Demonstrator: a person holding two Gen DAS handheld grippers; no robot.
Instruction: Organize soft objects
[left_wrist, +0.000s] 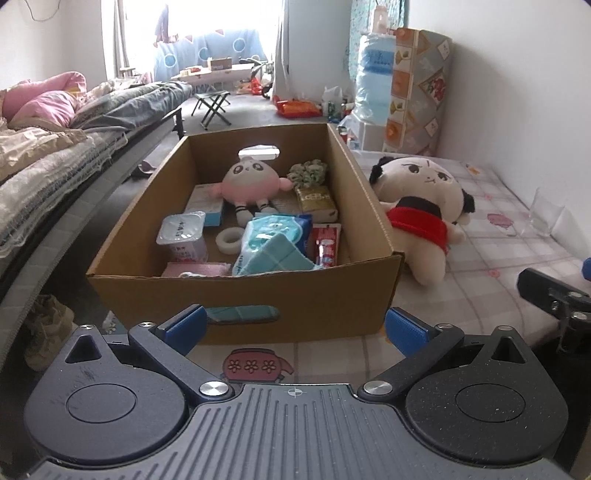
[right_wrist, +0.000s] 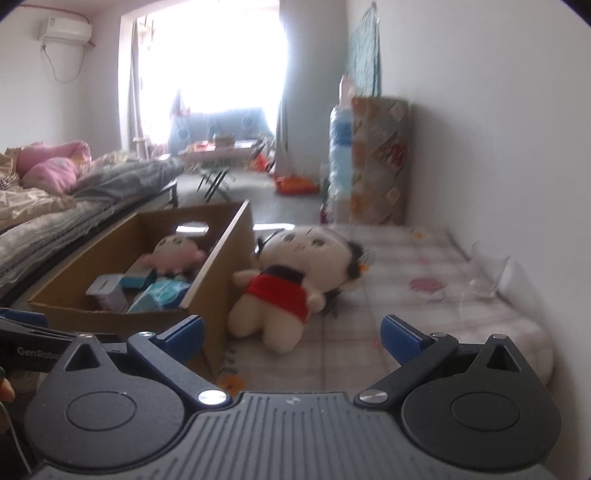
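Observation:
A cardboard box stands on a checked table cover. Inside it lie a pink plush doll, a teal tissue pack, a green fluffy ball, a yoghurt cup, a tape roll and small packets. A cream doll in a red top lies on the cover just right of the box. My left gripper is open in front of the box's near wall. My right gripper is open, short of the cream doll.
A clear glass stands at the far right by the wall. A bed with pink and grey bedding runs along the left. A rolled patterned mat and a folding stool stand farther back.

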